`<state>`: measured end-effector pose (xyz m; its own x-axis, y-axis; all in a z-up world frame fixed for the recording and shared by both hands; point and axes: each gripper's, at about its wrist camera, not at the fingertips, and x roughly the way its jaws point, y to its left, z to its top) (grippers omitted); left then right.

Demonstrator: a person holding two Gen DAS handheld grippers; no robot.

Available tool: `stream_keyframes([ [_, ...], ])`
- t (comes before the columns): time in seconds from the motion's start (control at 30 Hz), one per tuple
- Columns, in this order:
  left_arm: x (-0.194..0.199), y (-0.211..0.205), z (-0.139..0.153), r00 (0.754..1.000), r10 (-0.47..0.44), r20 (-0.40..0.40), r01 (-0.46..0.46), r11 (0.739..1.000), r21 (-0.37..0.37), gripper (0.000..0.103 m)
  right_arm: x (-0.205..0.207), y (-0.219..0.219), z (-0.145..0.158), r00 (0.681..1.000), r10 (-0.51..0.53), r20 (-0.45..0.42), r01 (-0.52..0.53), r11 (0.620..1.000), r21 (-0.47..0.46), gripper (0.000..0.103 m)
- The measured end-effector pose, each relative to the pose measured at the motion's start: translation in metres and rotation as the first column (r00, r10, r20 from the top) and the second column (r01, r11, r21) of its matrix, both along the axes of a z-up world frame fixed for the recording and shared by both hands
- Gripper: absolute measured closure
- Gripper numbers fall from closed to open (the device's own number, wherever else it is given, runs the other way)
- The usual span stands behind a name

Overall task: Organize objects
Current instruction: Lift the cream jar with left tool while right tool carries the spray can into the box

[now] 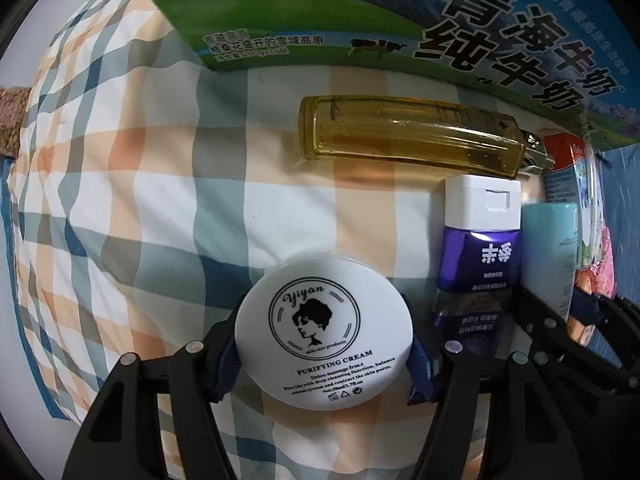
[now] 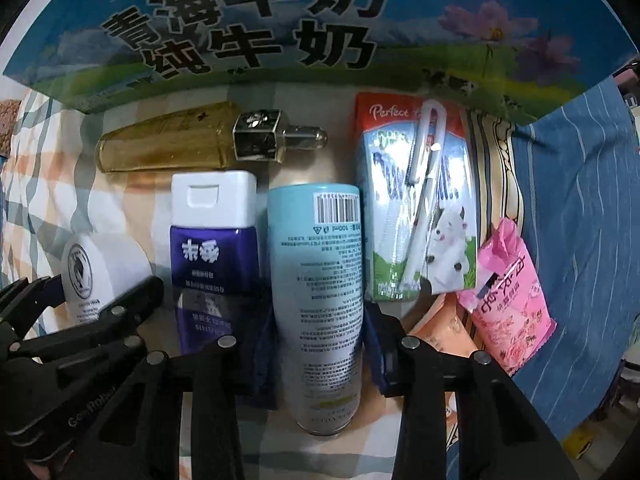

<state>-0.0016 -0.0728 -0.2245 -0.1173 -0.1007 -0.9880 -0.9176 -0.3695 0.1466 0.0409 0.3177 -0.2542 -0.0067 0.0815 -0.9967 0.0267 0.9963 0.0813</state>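
My left gripper (image 1: 324,354) is shut on a round white cream jar (image 1: 324,336) marked "Purifying Cream", low over the checked cloth (image 1: 140,200). The jar also shows at the left of the right wrist view (image 2: 100,276). My right gripper (image 2: 316,344) is shut on a pale blue bottle (image 2: 318,288) that lies lengthwise between its fingers. A purple bottle with a white cap (image 2: 214,240) lies just left of the blue bottle. A yellow glass bottle (image 1: 408,136) lies on its side behind them.
A big milk carton box (image 2: 280,24) stands along the back. A small milk carton with a straw (image 2: 420,208), a pink packet (image 2: 508,300) and a peach packet (image 2: 444,336) lie at the right. Blue striped fabric (image 2: 580,220) lies beyond them.
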Motion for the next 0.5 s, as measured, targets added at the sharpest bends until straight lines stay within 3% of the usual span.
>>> stream_keyframes([
  [0.23, 0.026, -0.056, 0.039, 0.995, -0.088, -0.036, 0.091, 0.994, 0.068, 0.038, -0.045, -0.006, 0.019, 0.995, 0.094, 0.036, -0.094, 0.995, 0.014, 0.062],
  [0.5, 0.058, -0.132, 0.085, 0.979, -0.195, -0.065, 0.202, 0.971, 0.129, 0.038, -0.095, -0.038, 0.055, 0.988, 0.12, 0.099, -0.125, 0.991, 0.052, 0.062],
])
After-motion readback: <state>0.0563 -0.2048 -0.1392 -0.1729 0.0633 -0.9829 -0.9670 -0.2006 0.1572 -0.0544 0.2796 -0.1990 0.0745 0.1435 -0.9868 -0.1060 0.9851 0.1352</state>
